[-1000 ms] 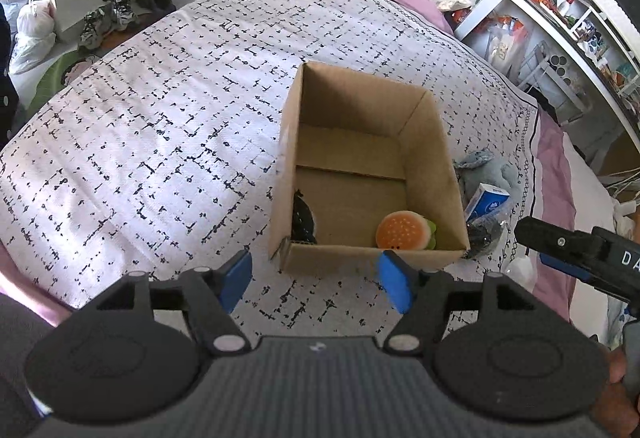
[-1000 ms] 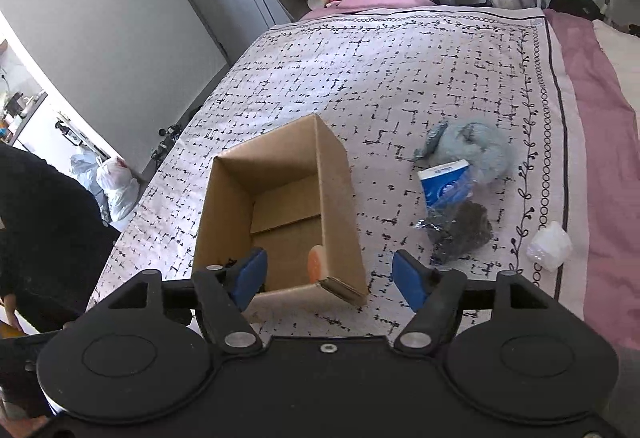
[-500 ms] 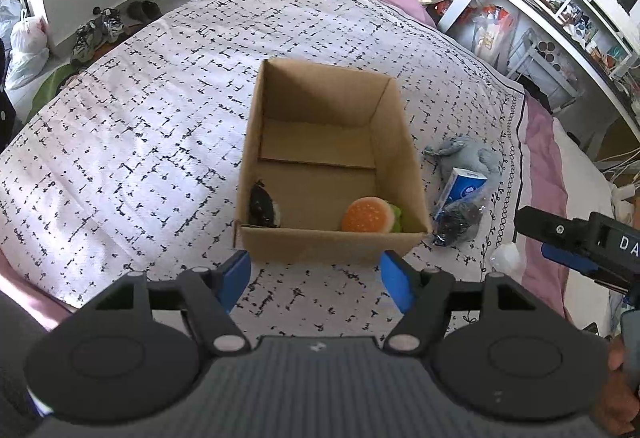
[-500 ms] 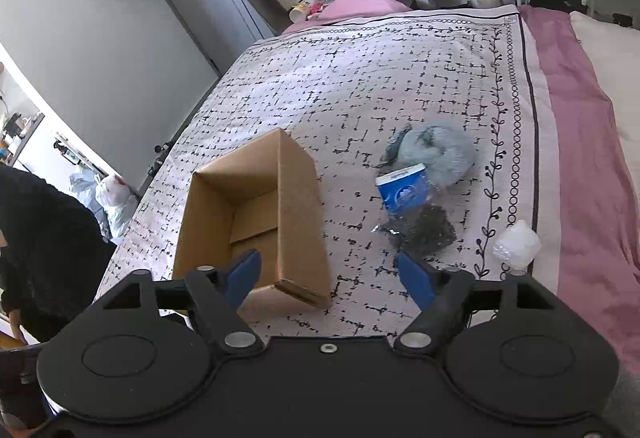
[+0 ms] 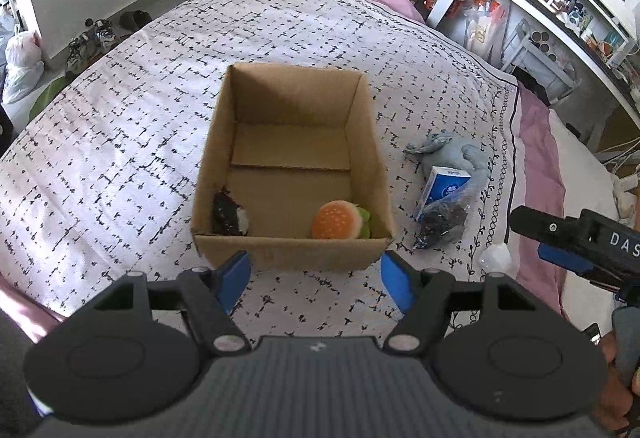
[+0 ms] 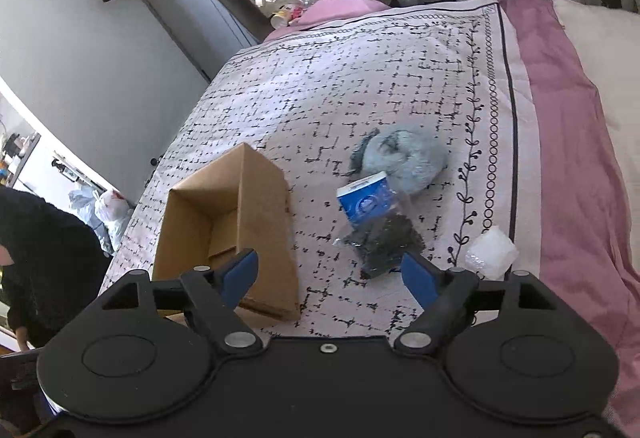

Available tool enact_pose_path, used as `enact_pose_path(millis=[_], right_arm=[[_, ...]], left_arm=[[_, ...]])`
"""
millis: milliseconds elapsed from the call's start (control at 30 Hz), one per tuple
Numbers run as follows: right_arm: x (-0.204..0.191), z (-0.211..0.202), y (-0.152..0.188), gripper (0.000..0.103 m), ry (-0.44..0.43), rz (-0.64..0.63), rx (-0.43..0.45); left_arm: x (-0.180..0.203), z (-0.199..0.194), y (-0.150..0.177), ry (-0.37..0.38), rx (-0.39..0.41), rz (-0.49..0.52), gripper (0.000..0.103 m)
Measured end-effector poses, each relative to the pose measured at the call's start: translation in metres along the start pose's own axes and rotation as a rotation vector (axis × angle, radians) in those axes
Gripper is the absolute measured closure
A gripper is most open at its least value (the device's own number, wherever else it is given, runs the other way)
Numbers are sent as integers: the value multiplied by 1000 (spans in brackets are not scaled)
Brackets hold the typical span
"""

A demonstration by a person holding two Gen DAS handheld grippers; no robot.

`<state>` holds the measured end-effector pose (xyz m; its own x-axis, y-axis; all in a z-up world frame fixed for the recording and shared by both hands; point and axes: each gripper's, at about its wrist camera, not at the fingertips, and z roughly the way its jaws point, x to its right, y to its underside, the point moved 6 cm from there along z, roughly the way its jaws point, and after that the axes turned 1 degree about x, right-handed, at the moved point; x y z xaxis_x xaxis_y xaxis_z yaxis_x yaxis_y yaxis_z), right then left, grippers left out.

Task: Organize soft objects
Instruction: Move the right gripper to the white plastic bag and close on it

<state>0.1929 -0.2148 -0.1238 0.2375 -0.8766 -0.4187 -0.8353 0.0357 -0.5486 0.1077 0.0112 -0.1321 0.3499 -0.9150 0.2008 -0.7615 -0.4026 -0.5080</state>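
change: right tongs [image 6: 330, 272] swung off the box [image 6: 224, 234] toward the loose pile; left view recentred on box.
meaning: next pick likely the dark bag [image 6: 384, 242], blue pack [image 6: 362, 200] or grey plush [image 6: 404, 158].
tongs: both wide open, empty; left tongs [image 5: 316, 278] hover before box.
in box: burger [image 5: 338, 220], dark toy [image 5: 228, 216].
surface: patterned bed [image 5: 120, 126]; cluttered shelves [image 5: 560, 10] beyond.
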Motion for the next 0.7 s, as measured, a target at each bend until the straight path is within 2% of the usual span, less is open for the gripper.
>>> enact_pose_path(millis=[700], right_arm=[[69,32,-27,25,-19,71,-41]], left_arm=[[74,31,-17,-6,13,50,33]])
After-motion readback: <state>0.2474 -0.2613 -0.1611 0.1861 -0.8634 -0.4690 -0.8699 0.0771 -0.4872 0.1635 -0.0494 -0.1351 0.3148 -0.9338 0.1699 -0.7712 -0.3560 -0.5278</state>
